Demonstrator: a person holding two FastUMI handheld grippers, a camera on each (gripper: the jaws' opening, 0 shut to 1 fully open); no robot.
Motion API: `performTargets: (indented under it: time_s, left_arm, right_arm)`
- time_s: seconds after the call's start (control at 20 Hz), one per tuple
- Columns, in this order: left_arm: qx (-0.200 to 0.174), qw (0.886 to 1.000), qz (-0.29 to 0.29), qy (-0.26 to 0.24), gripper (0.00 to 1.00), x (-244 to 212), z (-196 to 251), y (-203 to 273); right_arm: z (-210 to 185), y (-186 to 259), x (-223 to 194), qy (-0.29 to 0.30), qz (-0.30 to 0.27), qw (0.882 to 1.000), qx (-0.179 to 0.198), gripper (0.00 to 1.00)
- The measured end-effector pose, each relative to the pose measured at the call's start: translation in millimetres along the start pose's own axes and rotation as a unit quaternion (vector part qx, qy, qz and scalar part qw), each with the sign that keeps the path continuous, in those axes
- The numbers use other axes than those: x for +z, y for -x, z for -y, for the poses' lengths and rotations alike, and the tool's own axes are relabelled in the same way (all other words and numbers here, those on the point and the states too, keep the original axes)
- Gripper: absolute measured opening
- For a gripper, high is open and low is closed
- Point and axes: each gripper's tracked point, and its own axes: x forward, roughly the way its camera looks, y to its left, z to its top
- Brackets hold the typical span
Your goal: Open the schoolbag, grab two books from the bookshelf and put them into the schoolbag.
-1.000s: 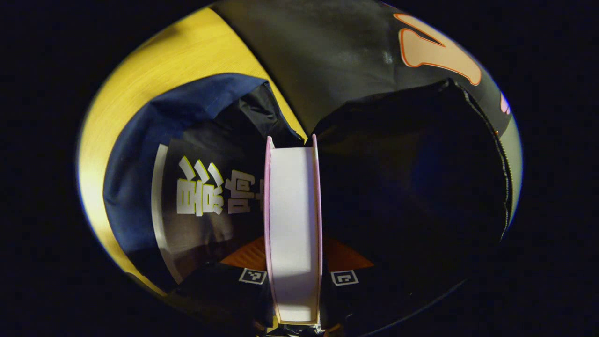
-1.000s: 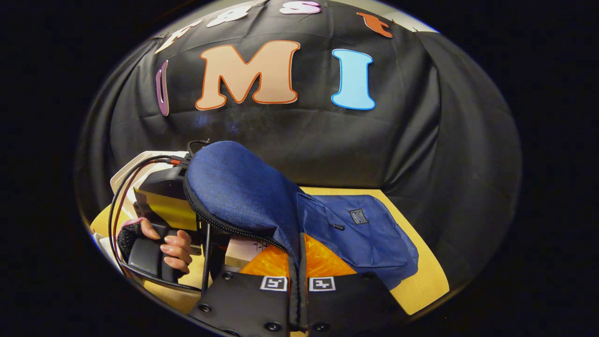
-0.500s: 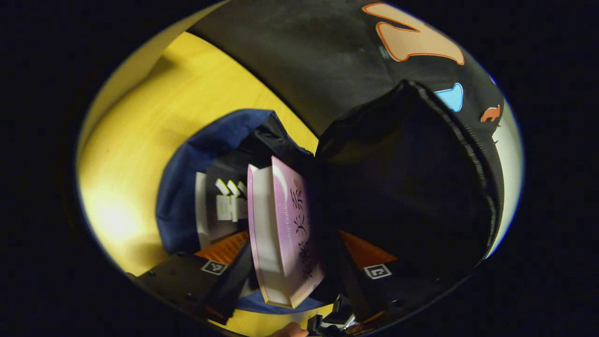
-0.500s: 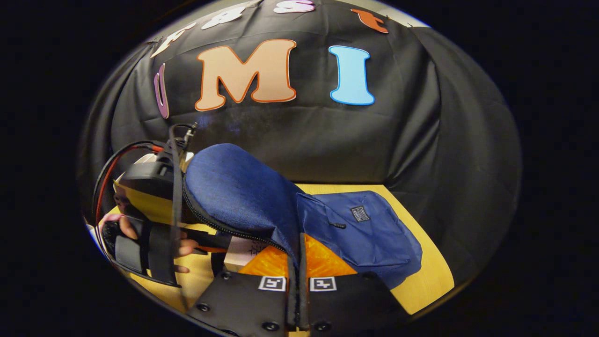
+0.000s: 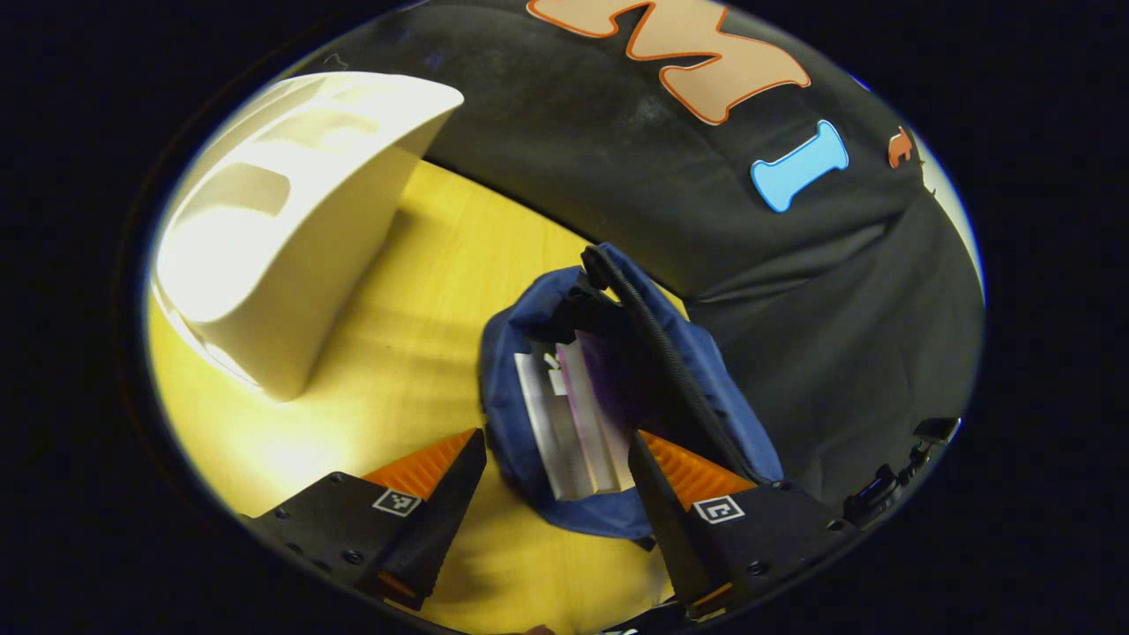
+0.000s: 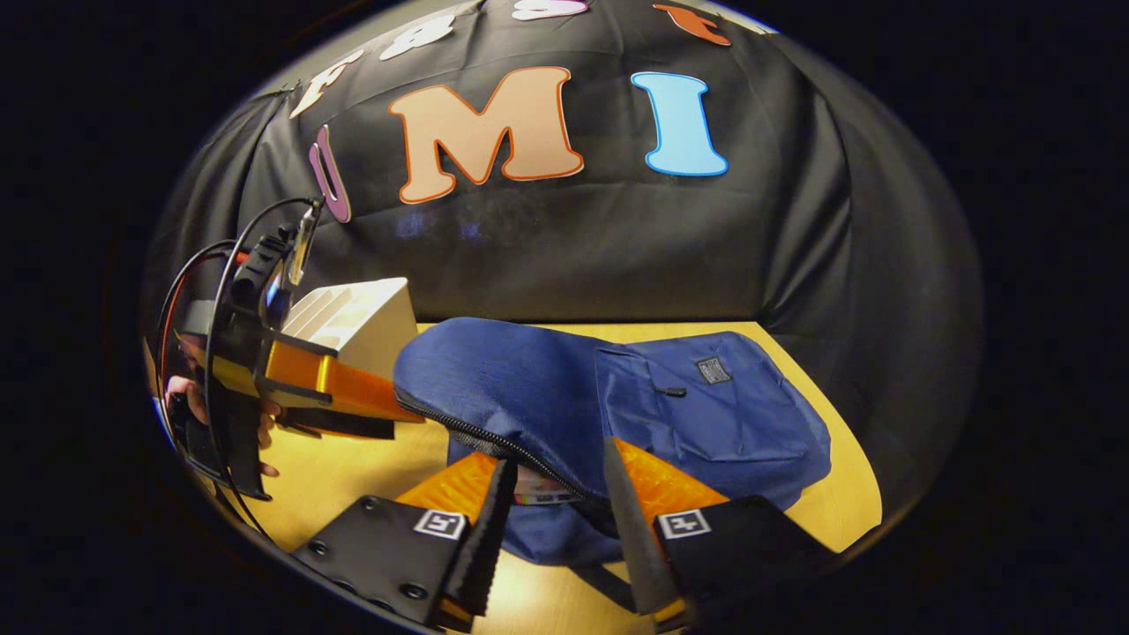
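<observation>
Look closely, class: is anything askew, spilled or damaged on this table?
Nothing stands out. The blue schoolbag lies flat on the yellow table, mouth unzipped, two books tucked inside. The white bookshelf stands intact beside it.

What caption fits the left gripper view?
Open left tool above the blue schoolbag, two books inside, white bookshelf nearby.

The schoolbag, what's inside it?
Two books stand side by side in the open blue schoolbag, their page edges showing. Their lower parts and the bag's bottom are hidden by its dark lining and flap.
</observation>
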Motion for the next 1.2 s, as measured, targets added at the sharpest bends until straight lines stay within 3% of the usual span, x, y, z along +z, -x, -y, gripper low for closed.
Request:
performTargets:
  time_s: [0.2, 0.35, 0.55, 0.7, 0.95, 1.15, 1.2]
  left_arm:
    - [0.052, 0.996, 0.017, -0.067, 0.95, 7.5, -31.7, 59.3]
    - [0.069, 0.990, 0.045, -0.113, 0.94, 21.3, -37.7, 107.8]
    - [0.064, 0.979, 0.138, -0.137, 0.92, 61.6, -25.5, 180.8]
    - [0.095, 0.954, 0.233, -0.163, 0.91, 101.5, -25.5, 236.3]
    - [0.156, 0.896, 0.346, -0.230, 0.91, 139.3, -26.2, 307.2]
    - [0.159, 0.877, 0.391, -0.230, 0.86, 147.4, -24.7, 340.7]
    - [0.164, 0.871, 0.401, -0.231, 0.90, 149.8, -25.9, 346.2]
  right_arm:
    - [-11.9, 30.4, -2.9, 0.005, -0.004, 1.000, 0.010, 0.88]
    - [-21.5, 57.3, 15.5, -0.015, 0.014, 1.000, 0.010, 0.89]
    - [-24.8, 87.3, 64.4, -0.005, 0.066, 0.998, -0.014, 0.92]
    - [-35.5, 107.4, 106.0, -0.004, 0.114, 0.993, -0.020, 0.91]
    - [-63.0, 126.4, 152.5, -0.002, 0.173, 0.985, -0.018, 0.92]
    - [-86.4, 138.9, 171.0, 0.011, 0.203, 0.979, -0.008, 0.92]
    - [-90.3, 141.3, 175.3, 0.016, 0.208, 0.978, -0.009, 0.92]
